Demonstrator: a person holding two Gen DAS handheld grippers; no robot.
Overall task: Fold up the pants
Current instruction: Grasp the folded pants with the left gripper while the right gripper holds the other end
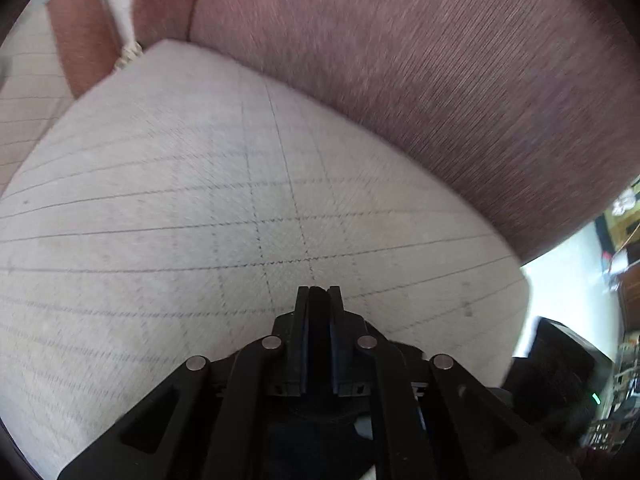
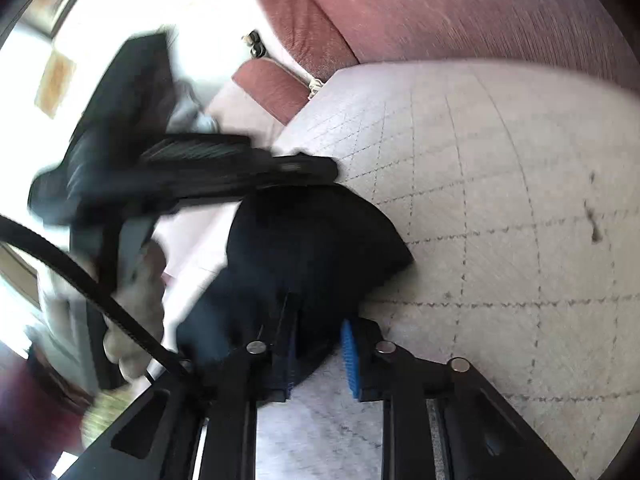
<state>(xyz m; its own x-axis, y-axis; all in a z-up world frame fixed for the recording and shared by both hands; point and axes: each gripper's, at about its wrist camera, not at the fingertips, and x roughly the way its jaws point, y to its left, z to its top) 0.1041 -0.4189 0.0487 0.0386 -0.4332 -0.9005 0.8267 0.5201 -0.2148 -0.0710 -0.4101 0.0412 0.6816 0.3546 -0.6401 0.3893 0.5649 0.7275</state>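
The dark navy pants (image 2: 308,248) hang bunched over the left part of the quilted seat cover (image 2: 480,200) in the right wrist view. My right gripper (image 2: 320,328) is open, with the cloth lying between and in front of its fingers (image 2: 349,356). My left gripper (image 1: 318,292) is shut on a dark strip of the pants (image 1: 318,332), held above the quilted cover (image 1: 200,200). The left gripper also shows in the right wrist view (image 2: 224,164), just above the bundle of pants. Both views are blurred by motion.
A reddish-brown sofa backrest (image 1: 440,80) rises behind the seat, with an armrest (image 1: 80,40) at the far left. A bright floor (image 1: 568,280) and dark furniture lie to the right. A black cable (image 2: 80,280) crosses the lower left of the right wrist view.
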